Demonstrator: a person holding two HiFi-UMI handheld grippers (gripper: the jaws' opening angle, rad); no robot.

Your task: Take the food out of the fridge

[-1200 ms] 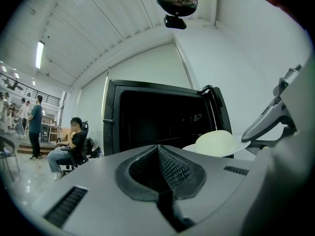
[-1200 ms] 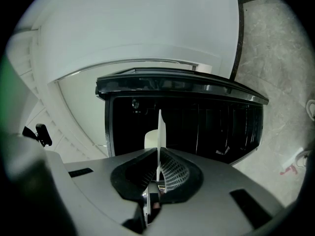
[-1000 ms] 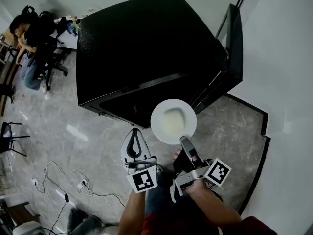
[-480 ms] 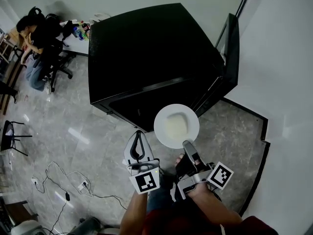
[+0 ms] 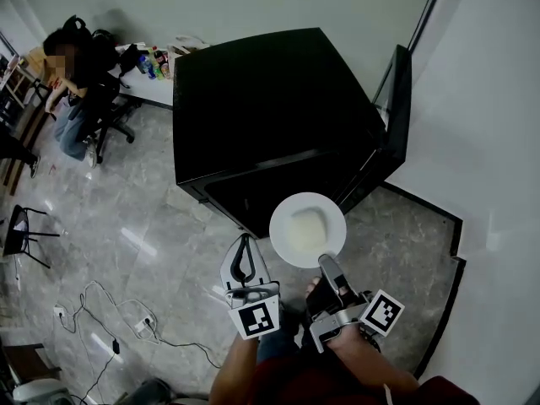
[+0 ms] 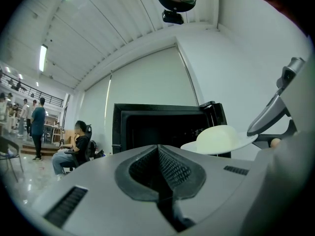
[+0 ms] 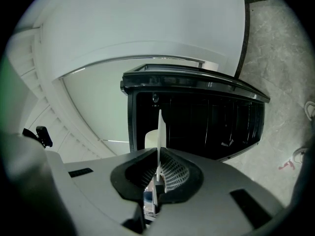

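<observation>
A white plate (image 5: 307, 229) carrying a pale rounded lump of food (image 5: 305, 225) hangs in the air in front of the black fridge (image 5: 270, 116). My right gripper (image 5: 326, 264) is shut on the plate's near rim; in the right gripper view the plate (image 7: 160, 134) shows edge-on between the jaws. The fridge door (image 5: 399, 83) stands open at the right. To the left of the plate my left gripper (image 5: 244, 258) is shut with nothing in it. From the left gripper view the plate (image 6: 219, 140) and food appear at the right, before the dark fridge opening (image 6: 167, 129).
A person (image 5: 72, 66) sits on an office chair by a cluttered desk (image 5: 156, 74) at the far left. Cables (image 5: 110, 315) and a power strip lie on the marble floor. A black chair (image 5: 21, 230) stands at the left edge. A white wall runs along the right.
The plate in my right gripper and the left gripper have drawn back slightly from the fridge. The view has shifted so the fridge sits further right and lower in the frame.
</observation>
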